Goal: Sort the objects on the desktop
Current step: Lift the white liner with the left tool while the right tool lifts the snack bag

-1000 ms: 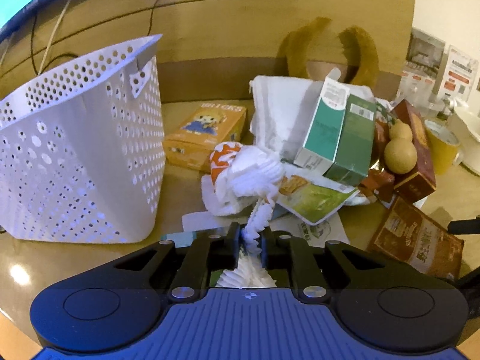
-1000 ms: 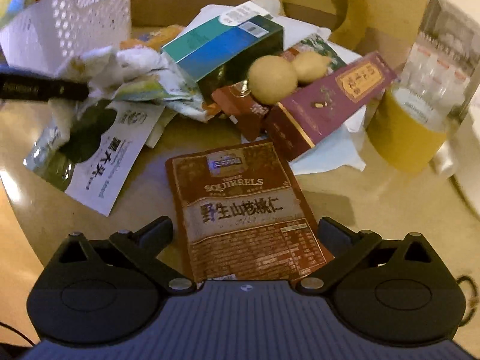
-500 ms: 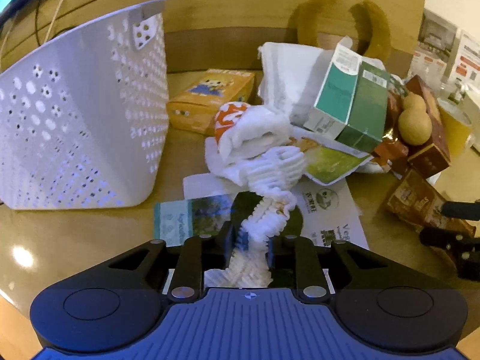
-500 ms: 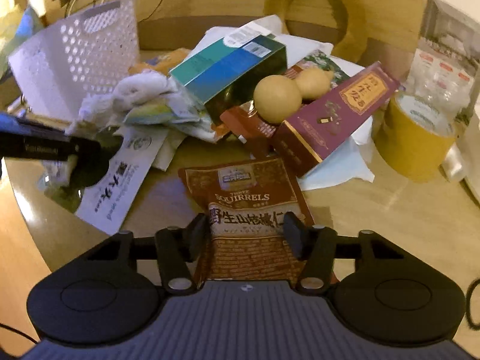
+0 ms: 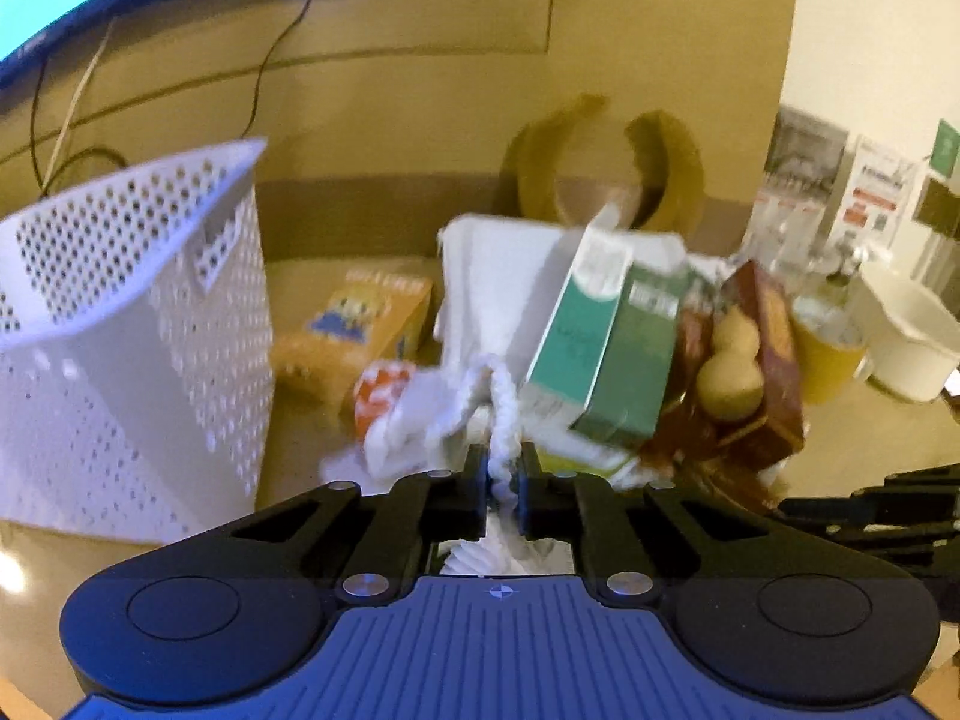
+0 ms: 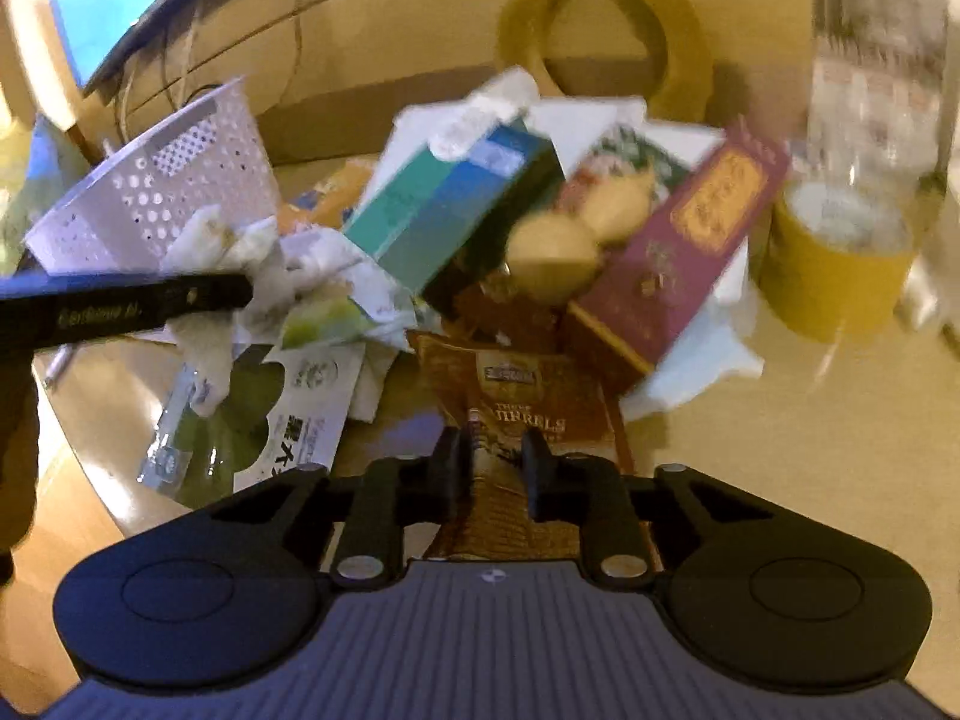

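Observation:
My left gripper (image 5: 503, 477) is shut on a twisted strand of a white crinkled paper wad (image 5: 420, 414), which trails up and back toward the pile. The right wrist view shows the same wad (image 6: 264, 258) hanging from the left gripper's dark finger (image 6: 150, 306). My right gripper (image 6: 495, 462) is closing on a brown snack bag (image 6: 528, 384); the bag is pinched and buckled between the pads, its near end lifted off the table. A white perforated basket (image 5: 120, 330) stands to the left.
The pile behind holds a teal box (image 5: 600, 348), a maroon box (image 6: 690, 240), a pale gourd (image 5: 729, 372), an orange box (image 5: 372, 312) and printed paper sheets (image 6: 288, 420). A yellow cup (image 6: 834, 264) and a white bowl (image 5: 906, 336) stand at the right.
The left gripper tightened on the paper strand and rose, pulling the wad up. The right gripper went from wide open to pinching the snack bag and lifted its near end.

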The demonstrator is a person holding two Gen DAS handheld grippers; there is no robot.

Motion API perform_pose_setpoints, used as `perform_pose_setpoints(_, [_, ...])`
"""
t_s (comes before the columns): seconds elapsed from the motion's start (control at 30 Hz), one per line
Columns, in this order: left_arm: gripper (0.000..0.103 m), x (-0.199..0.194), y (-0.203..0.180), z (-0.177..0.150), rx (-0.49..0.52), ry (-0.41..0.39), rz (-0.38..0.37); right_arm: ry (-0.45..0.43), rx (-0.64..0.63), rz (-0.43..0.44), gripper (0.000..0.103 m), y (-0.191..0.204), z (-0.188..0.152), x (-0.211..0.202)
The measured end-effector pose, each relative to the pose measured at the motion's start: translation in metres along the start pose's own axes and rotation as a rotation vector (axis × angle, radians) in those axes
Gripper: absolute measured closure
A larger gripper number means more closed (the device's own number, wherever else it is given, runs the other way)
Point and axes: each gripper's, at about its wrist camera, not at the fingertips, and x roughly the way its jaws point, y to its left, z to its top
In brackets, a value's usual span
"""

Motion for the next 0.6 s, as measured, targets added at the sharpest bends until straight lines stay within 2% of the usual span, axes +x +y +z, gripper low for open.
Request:
perform_pose_setpoints(0.3, [0.098, -0.002, -0.004, 0.011, 0.000, -0.029, -0.002, -0.016, -0.055, -0.025, 0.091, 0.012, 0.022, -0.001])
perform_pose_setpoints(0.6, [0.098, -0.017, -0.003, 0.023, 0.032, -0.077, 0.006, -0.083, -0.098, -0.032, 0.095, 0.020, 0.047, -0.020])
